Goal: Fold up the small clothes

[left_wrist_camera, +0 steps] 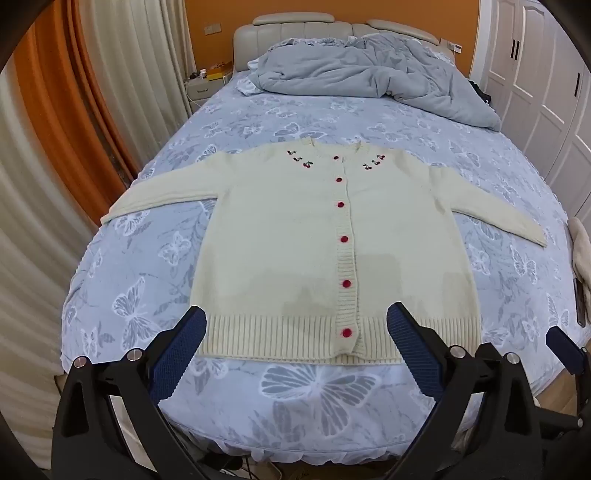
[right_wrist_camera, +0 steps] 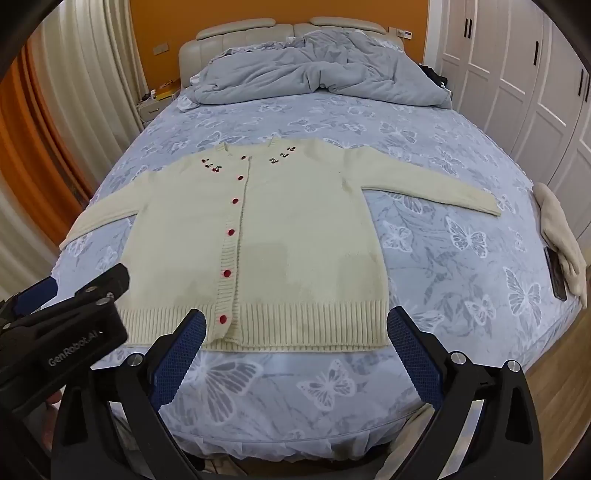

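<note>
Left gripper (right_wrist_camera: 44,291) (mostly cut off) overlaps cardigan (right_wrist_camera: 295,236) hem corner.

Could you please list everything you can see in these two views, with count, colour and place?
cardigan: one, cream with red buttons, spread flat and buttoned on the bed, sleeves out
bed sheet: one, pale blue with white butterflies, covering the mattress
duvet: one, grey-blue, bunched at the head of the bed
headboard: one, beige, against the orange wall
cloth: one, cream, at the bed's right edge
curtains: white and orange, left side
wardrobe: white doors, right side
left gripper: black with blue pads, open, above the hem
right gripper: same, open, empty
</note>
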The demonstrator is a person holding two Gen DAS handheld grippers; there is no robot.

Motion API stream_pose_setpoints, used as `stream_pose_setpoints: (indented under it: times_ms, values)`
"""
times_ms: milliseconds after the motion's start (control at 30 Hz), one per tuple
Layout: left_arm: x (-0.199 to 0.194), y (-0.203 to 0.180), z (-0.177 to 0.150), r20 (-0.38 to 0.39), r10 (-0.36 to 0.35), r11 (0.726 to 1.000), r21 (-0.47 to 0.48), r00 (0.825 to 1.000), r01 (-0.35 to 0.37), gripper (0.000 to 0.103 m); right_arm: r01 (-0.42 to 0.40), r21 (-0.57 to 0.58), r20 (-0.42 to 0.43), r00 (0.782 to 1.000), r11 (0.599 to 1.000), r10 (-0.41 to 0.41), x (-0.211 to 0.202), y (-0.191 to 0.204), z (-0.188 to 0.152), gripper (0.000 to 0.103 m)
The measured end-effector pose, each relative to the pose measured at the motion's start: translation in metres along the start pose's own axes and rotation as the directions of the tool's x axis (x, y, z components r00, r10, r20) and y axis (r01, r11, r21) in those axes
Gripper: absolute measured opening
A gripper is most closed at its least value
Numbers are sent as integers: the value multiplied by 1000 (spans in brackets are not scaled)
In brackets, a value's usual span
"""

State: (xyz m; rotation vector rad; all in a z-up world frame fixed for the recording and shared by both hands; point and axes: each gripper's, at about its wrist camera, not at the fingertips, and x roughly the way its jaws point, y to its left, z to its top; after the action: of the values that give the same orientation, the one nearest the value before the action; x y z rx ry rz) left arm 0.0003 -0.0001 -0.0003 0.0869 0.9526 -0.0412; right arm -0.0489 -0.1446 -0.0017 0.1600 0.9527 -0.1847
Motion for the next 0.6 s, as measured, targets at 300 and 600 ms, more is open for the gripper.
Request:
stream_pose_setpoints:
  times_ms: [300, 600]
  values:
    - [1, 7, 2, 13, 0, 1000, -13, 1000, 0, 96, -10, -4, -16, 1000, 1000, 10, 8, -4, -1, 97]
    - [2, 5, 4, 12, 4, 1000, -7, 1000, -4, 96, 0, -5, -17, 1000, 1000, 0, 6, -1, 2, 97]
